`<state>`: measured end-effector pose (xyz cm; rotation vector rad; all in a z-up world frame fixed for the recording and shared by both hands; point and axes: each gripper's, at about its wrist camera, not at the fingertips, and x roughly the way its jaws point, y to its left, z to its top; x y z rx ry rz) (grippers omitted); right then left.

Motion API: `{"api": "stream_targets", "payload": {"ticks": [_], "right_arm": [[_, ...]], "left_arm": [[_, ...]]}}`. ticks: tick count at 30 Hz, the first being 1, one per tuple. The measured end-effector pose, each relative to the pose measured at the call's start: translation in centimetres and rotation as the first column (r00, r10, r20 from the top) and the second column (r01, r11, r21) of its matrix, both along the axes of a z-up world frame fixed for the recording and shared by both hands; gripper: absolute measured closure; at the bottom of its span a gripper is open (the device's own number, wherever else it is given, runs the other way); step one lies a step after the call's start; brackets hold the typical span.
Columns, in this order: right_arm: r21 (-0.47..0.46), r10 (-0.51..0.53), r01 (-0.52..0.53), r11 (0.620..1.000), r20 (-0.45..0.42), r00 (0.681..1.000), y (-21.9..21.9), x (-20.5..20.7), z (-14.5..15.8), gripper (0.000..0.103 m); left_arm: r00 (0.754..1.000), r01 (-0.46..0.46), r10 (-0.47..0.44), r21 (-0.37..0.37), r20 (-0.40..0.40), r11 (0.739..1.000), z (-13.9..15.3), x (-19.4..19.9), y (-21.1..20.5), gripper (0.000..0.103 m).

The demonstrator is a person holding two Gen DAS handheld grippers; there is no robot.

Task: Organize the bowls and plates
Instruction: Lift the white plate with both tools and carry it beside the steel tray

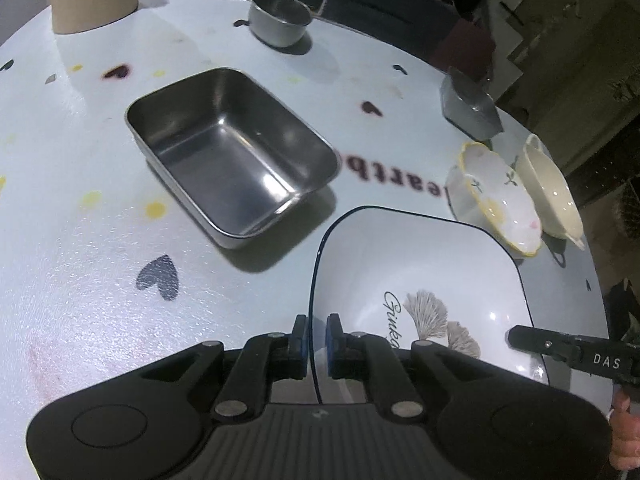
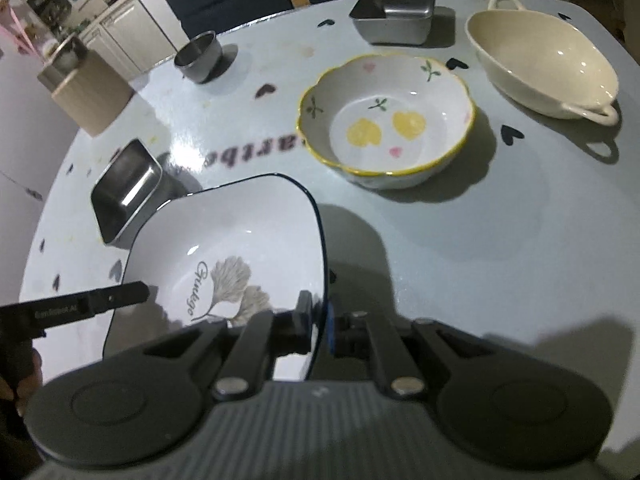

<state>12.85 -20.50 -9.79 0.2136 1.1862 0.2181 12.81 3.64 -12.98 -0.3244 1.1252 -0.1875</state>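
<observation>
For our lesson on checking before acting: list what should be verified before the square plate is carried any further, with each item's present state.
1. Left tongs clamped on the square plate rim: ok.
2. Right tongs clamped on the opposite rim: ok.
3. Plate empty: ok.
4. Plate clear of the steel tray: ok.
5. Flower bowl empty and upright: ok.
6. Plate lifted off the table: cannot tell.

Bare table (image 2: 460,240) is lying open right of the square plate (image 2: 224,240). The rectangular steel tray (image 1: 232,152) is crowding its left edge, and the flowered bowl (image 2: 386,120) is standing beyond.
</observation>
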Motion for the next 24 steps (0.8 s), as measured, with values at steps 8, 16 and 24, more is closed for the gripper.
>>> {"api": "stream_targets", "payload": {"ticks": [8,16,24], "right_arm": [[-0.003,0.005,-0.005,1.000,-0.003,1.000,0.4,0.3,0.0,0.094],[-0.017,0.005,-0.005,1.000,-0.007,1.000,0.8,0.7,-0.1,0.094],[-0.048,0.006,-0.008,0.999,-0.040,0.999,1.1,0.8,-0.7,0.093]], "left_arm": [[1.000,-0.019,0.019,0.000,-0.005,1.000,-0.3,0.9,0.8,0.093],[1.000,-0.019,0.019,0.006,-0.006,1.000,-0.4,1.2,0.9,0.093],[1.000,0.002,-0.002,0.023,-0.001,1.000,-0.3,1.1,0.5,0.093]]}}
